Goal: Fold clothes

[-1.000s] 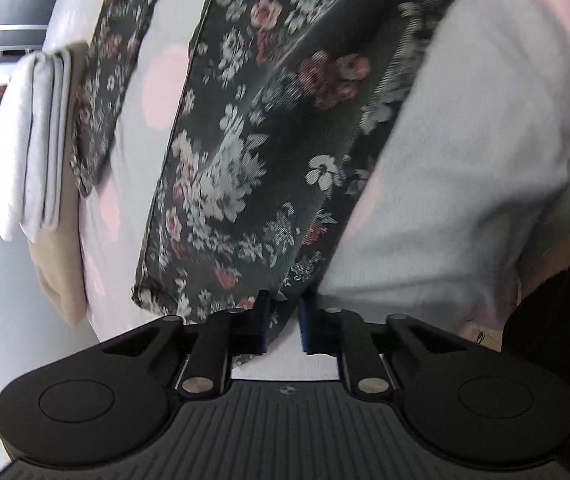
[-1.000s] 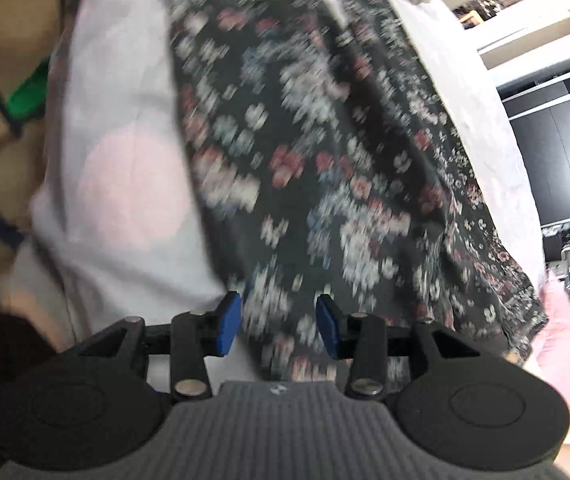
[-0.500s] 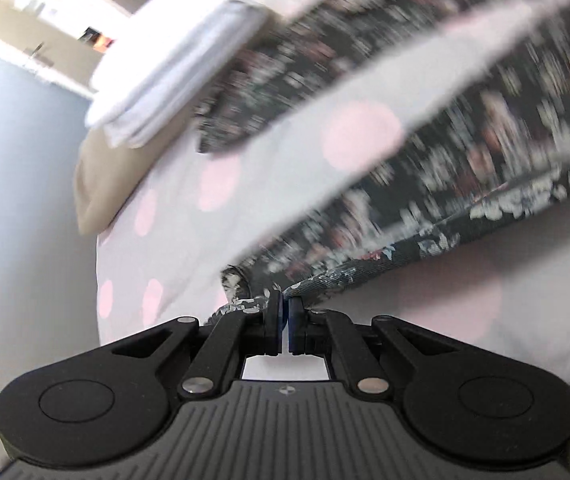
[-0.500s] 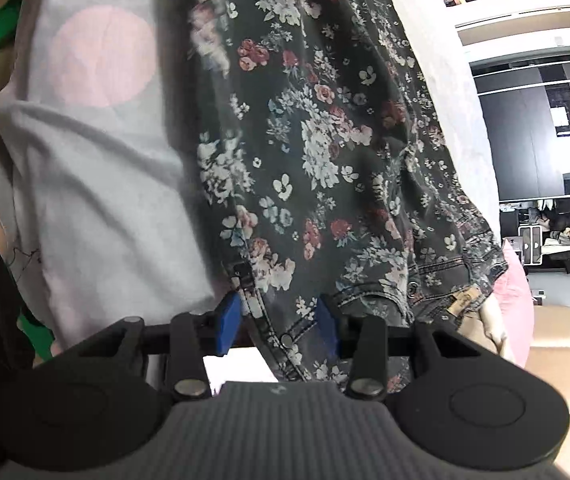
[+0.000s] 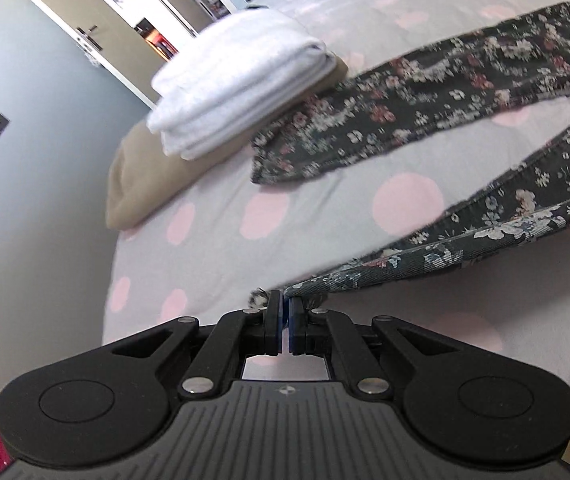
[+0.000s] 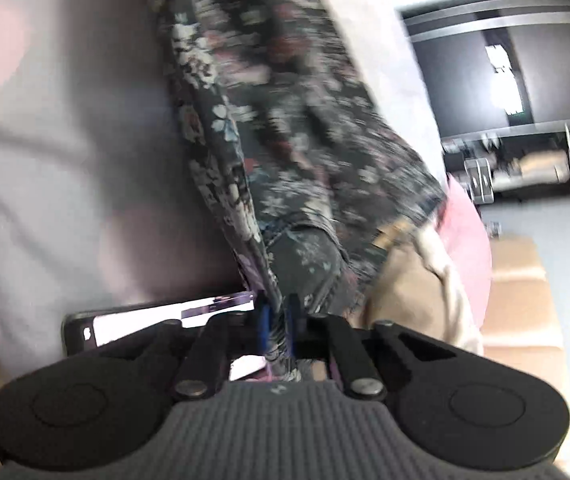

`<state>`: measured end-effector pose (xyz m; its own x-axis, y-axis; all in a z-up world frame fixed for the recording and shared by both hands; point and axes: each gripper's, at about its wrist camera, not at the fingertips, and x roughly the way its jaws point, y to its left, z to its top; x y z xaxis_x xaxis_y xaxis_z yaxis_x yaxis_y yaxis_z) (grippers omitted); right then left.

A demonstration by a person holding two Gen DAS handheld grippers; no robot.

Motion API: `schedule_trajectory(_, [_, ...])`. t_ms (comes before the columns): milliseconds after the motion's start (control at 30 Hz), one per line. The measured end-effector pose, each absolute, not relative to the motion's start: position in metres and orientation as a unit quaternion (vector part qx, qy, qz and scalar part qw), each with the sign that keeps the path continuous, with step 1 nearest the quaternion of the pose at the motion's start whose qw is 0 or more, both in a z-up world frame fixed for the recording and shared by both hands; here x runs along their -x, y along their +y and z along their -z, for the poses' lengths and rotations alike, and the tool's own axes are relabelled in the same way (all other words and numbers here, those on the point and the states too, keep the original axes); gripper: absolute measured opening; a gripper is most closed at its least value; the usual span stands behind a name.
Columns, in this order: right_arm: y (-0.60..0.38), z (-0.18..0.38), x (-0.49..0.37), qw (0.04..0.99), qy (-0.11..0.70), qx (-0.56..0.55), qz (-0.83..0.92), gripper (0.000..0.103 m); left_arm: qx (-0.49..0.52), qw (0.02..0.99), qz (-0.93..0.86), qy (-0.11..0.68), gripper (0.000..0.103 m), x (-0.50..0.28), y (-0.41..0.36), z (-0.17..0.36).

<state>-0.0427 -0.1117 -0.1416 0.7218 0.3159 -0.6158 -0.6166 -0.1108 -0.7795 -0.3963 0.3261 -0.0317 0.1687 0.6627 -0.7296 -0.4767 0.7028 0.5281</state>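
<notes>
Our left tongs (image 5: 284,305) are clamped on the hem of one leg of the floral trousers (image 5: 437,80), lifting it off the bed (image 5: 325,208) while the other leg lies flat. Our right tongs (image 6: 278,312) have just been closing and now pinch the trousers' fabric near the waistband. Beyond, folded white towels (image 5: 237,84) sit on a folded tan garment (image 5: 141,176). A lit phone (image 6: 133,326) lies beside the right tongs.

Floral trousers (image 6: 285,152) between closed jaws
</notes>
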Motion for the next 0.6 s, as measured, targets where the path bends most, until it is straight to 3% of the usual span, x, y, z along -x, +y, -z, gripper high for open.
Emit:
schedule_trajectory(300, [-0.13, 0.07, 0.037, 0.66, 0.123, 0.648, -0.358, 0.008, -0.1, 0.789, -0.366, 0.483, 0.001, 0.416, 0.301, -0.034])
schedule_trajectory(600, [-0.091, 0.06, 0.006, 0.684, 0.117, 0.632, -0.344, 0.007, -0.113, 0.772, -0.367, 0.506, 0.001, 0.381, 0.335, -0.023])
